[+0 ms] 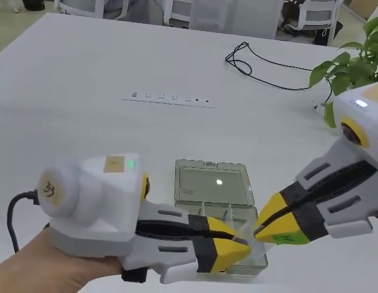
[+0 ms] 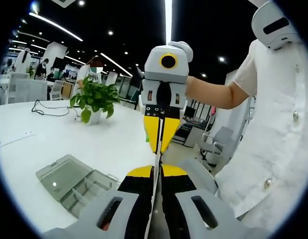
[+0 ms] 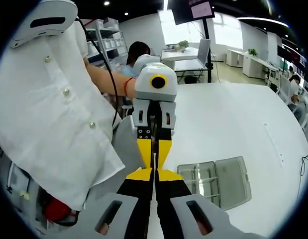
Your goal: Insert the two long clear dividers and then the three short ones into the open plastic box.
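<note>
Left gripper [image 1: 236, 245] jaws clamped on one end of clear divider [image 1: 246, 234]. Right gripper [image 1: 262, 231] pinches the other end, tips almost meeting. Divider sits just over open plastic box [image 1: 187, 206], on white table [image 1: 85, 91].

The fingers [image 1: 220, 251] hide the divider's [image 1: 245, 234] ends and the box's [image 1: 213, 183] front.

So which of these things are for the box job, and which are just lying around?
For the job: open plastic box, clear divider, left gripper, right gripper, both pinching that divider.
Just lying about: power strip, black cable, potted plant.
</note>
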Demonstrator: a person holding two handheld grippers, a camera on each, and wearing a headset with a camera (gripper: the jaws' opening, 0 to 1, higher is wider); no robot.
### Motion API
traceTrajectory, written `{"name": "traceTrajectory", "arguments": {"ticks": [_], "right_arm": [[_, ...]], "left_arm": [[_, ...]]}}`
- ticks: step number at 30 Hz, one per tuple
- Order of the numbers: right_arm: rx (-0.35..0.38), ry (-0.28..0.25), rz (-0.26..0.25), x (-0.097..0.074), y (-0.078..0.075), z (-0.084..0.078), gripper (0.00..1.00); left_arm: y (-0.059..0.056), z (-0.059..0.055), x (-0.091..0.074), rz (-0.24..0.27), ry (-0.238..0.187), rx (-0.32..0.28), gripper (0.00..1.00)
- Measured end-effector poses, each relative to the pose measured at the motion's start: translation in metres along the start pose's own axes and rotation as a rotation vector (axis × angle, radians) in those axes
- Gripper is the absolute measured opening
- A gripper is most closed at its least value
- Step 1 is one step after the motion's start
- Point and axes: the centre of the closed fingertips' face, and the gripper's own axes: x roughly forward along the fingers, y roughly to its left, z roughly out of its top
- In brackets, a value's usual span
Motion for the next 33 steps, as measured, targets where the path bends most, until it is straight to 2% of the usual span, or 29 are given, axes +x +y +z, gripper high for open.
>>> {"name": "traceTrajectory", "arguments": {"ticks": [7,12,19,24,33], "right_arm": [[0.005,0.006,-0.024,-0.005,-0.004,-0.003,0.03],[0.007,0.016,-0.055,-0.008,-0.01,-0.007,0.03],[0.018,0.043,-0.105,-0.015,-0.024,-0.018,0.03],[0.021,0.064,-0.128,-0.016,-0.033,-0.025,0.03],[0.02,0.122,-0.168,-0.015,-0.053,-0.043,0.03]], "left_arm": [[0.005,-0.004,-0.005,0.032,0.0,-0.005,0.04],[0.009,-0.01,-0.009,0.061,0.017,-0.011,0.09],[0.021,-0.016,-0.021,0.119,0.016,-0.033,0.16],[0.031,-0.022,-0.029,0.169,0.036,-0.04,0.27],[0.044,-0.035,-0.043,0.22,0.055,-0.041,0.43]]}}
